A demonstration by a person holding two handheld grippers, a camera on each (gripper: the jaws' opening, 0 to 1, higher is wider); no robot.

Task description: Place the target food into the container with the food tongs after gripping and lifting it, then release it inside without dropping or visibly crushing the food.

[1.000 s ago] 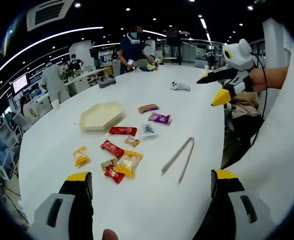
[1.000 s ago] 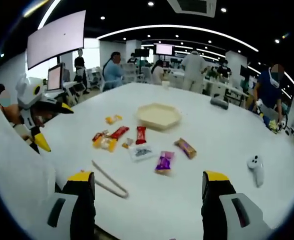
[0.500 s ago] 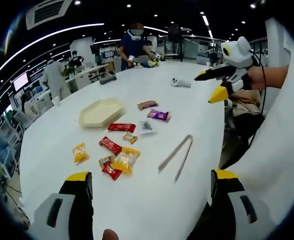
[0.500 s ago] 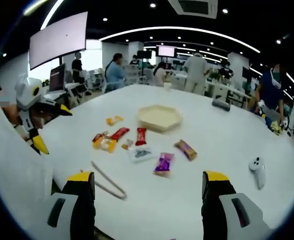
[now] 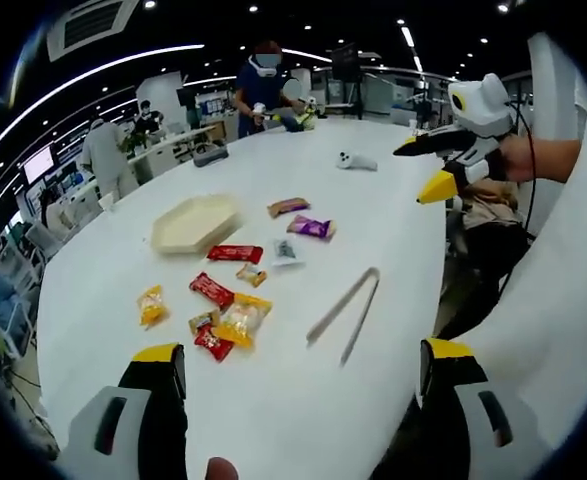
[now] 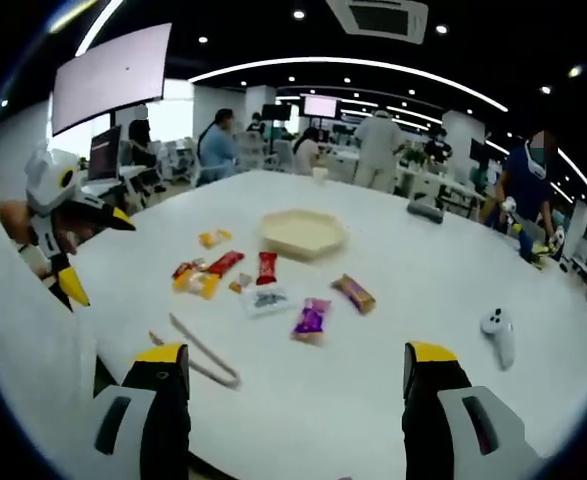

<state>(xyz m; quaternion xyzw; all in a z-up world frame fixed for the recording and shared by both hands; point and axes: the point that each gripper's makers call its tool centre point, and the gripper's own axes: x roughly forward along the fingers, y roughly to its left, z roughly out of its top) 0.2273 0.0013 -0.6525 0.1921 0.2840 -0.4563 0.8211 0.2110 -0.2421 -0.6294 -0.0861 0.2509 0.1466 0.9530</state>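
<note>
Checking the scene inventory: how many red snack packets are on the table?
3 red packets: one next to the tray, one nearer the camera, one touching the yellow packet. Overlaps may hide more.

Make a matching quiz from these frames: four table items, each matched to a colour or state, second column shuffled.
Items:
1. tongs
2. tray
3. purple packet
4. left gripper

Descriptions:
A. beige, hexagonal, nothing in it
B. open, holding nothing
C. lying flat on the table, untouched
D. next to the brown snack bar

Pairs: 1-C, 2-A, 3-D, 4-B
</note>
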